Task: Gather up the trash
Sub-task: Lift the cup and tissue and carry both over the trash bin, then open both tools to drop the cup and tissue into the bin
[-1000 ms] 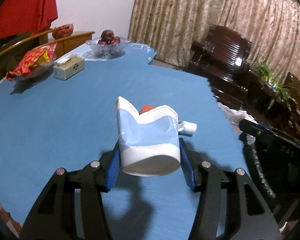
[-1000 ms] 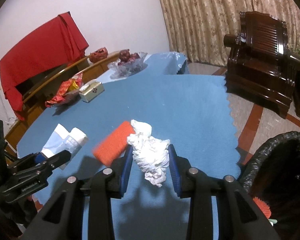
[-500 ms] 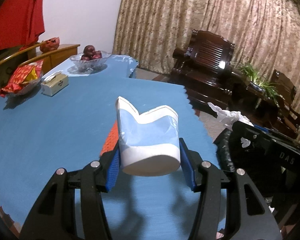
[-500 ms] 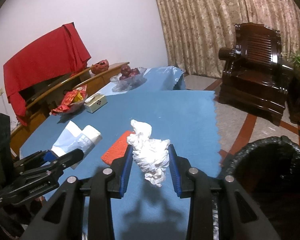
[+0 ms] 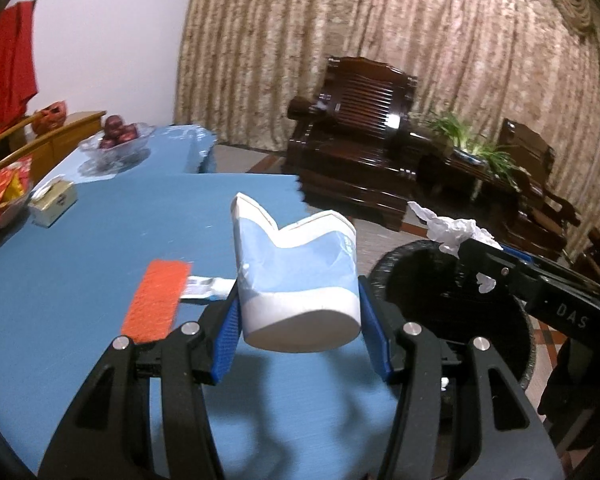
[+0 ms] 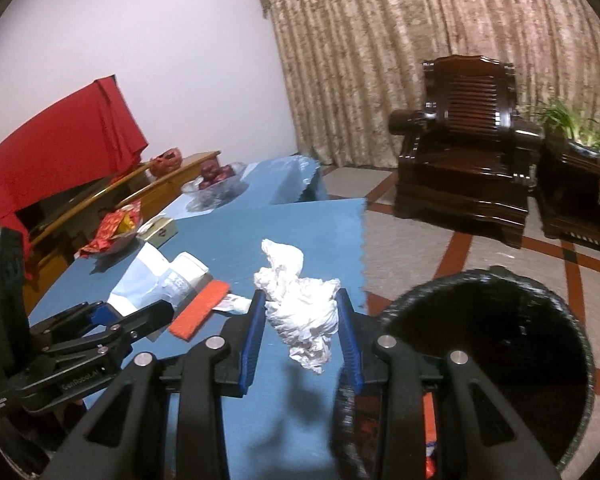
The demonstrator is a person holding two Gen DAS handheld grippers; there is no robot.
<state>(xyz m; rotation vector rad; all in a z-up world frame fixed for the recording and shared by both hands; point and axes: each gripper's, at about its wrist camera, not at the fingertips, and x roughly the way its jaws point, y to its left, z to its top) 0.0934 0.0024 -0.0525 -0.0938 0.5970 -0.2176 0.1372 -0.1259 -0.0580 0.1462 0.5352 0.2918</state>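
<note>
Both grippers have swung away from the middle of the blue counter (image 5: 80, 240) toward the black trash bin (image 6: 500, 320) at about 3 o'clock. A second ago the bin was only a sliver at the edge; now its round mouth fills the right side of both views.

The left gripper (image 5: 298, 320) has its jaws shut on a crushed blue-and-white paper cup (image 5: 296, 276), held up in the air just by the bin. The right gripper (image 6: 300, 332) has its jaws shut on a crumpled white tissue (image 6: 300, 308), right at the bin's rim. I think both pieces can be dropped in soon.

An orange sponge (image 5: 156, 300) and a small white wrapper (image 5: 204, 284) lie on the counter, not picked up yet.

The inside of the bin is too dark to see what is in it. Its near rim hides behind the right gripper, and the wrapper is partly behind the cup.
</note>
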